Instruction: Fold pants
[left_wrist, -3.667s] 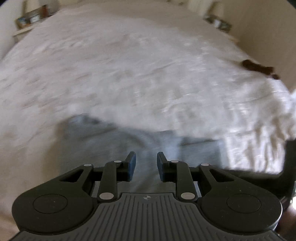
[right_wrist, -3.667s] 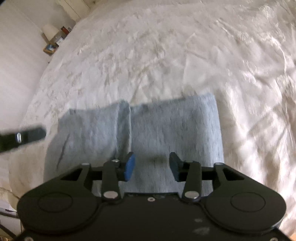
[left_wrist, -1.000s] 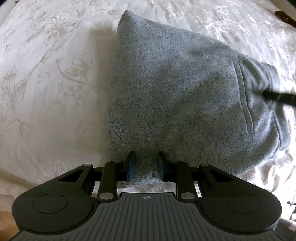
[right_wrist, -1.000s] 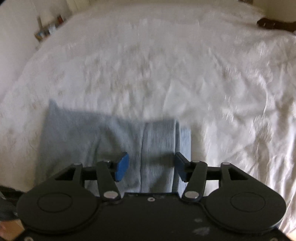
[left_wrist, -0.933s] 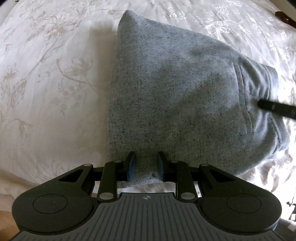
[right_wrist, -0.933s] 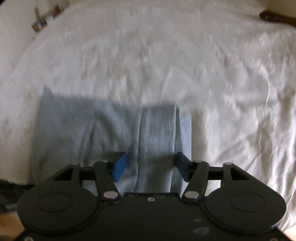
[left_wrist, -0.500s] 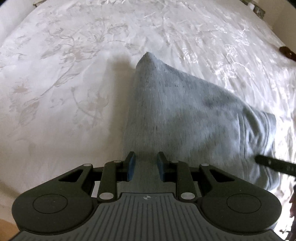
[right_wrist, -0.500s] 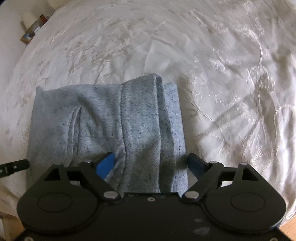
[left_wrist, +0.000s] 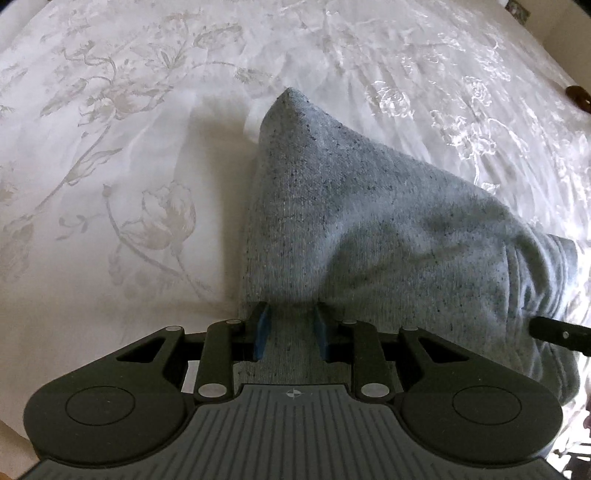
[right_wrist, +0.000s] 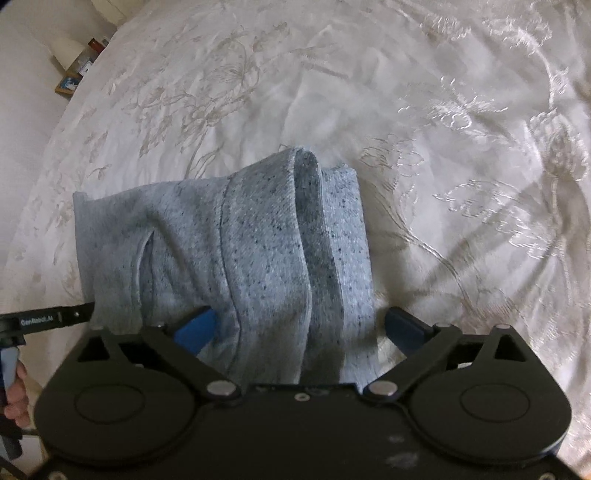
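The grey speckled pants (left_wrist: 369, 221) lie folded into a thick bundle on the white bedspread (left_wrist: 129, 129). My left gripper (left_wrist: 291, 328) is shut on the near left corner of the pants, and the cloth rises to a raised peak beyond it. In the right wrist view the pants (right_wrist: 236, 258) show a pocket seam and a rolled waistband. My right gripper (right_wrist: 301, 328) is open wide, its blue pads on either side of the near right edge of the bundle, with cloth between the jaws. The left gripper's finger (right_wrist: 48, 317) shows at the left edge there.
The bed has a white floral bedspread (right_wrist: 443, 147) stretching far ahead and to both sides. A nightstand with small items (right_wrist: 77, 70) stands beyond the far left edge. A small dark object (left_wrist: 578, 94) lies at the far right of the bed.
My right gripper has opened wide and come down close over the right edge of the bundle. My left gripper stays shut on the corner, which now stands higher.
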